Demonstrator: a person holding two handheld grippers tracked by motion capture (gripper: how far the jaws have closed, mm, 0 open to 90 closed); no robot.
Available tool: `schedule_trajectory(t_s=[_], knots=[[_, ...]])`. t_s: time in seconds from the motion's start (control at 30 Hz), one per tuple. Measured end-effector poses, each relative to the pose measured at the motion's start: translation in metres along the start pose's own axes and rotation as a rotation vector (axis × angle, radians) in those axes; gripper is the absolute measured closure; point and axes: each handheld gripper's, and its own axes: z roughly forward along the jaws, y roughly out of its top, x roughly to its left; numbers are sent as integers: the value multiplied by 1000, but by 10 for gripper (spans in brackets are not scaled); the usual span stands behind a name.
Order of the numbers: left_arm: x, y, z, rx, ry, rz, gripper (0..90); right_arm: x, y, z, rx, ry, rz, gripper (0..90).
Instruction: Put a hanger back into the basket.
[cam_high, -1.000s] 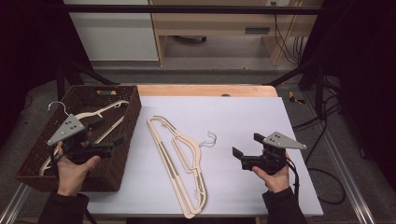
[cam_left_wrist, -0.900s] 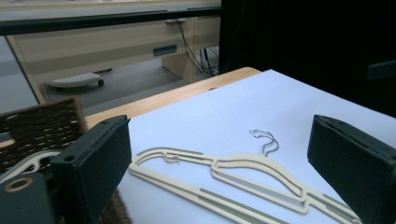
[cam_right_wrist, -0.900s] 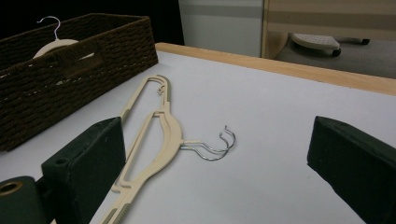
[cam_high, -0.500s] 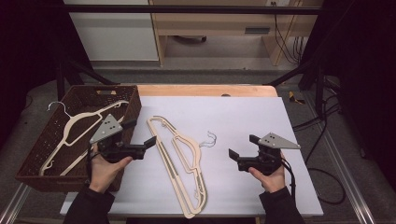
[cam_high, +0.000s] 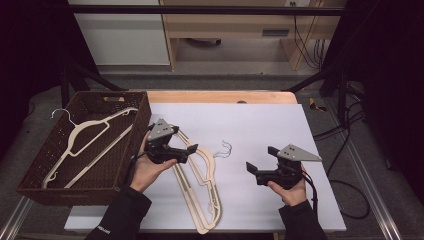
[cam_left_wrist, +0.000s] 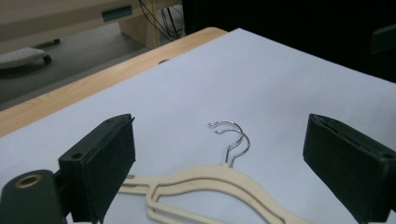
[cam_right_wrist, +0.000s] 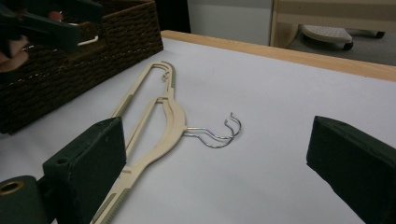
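Far left on the bench (cam_high: 310, 130), the basket (cam_high: 35, 175) holds one hanger (cam_high: 82, 145), its hook (cam_high: 60, 114) hanging over the far left rim. The basket's right wall stands just beside my left hand (cam_high: 150, 170).

My left gripper (cam_high: 192, 148) hovers over the upper arm of the stacked hangers (cam_high: 202, 180), which lie flat on the white sheet (cam_high: 265, 120), running from beside the basket toward the near edge. Its jaws stand apart, with nothing between them; in the left gripper view the two hooks (cam_left_wrist: 231, 137) lie ahead between the jaws, on bare sheet. These hooks (cam_high: 225, 148) point right, into the open middle of the bench.

My right gripper (cam_high: 250, 167) is held to the right of the hooks and clear of them, its jaws likewise apart and empty, aimed left. In the right gripper view the stacked hangers (cam_right_wrist: 154, 126) run away toward the basket (cam_right_wrist: 70, 65), hooks (cam_right_wrist: 219, 133) nearest me.

Open sheet lies beyond both grippers up to the wooden far edge (cam_high: 220, 96), and right of my right hand (cam_high: 292, 187) to the sheet's right edge.
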Motion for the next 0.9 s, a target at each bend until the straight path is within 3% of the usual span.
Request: schedule_trajectory(t_s=[0.23,0.5,0.9], knots=[[0,-4,34,77,-24,7,120,-1,0,-1,0,9,0,53],[3,-7,53,104,-36,2,152,-2,-1,-1,-3,9,5,53],[-5,-13,91,200,-35,45,226,-3,-1,-2,-6,6,17,53]])
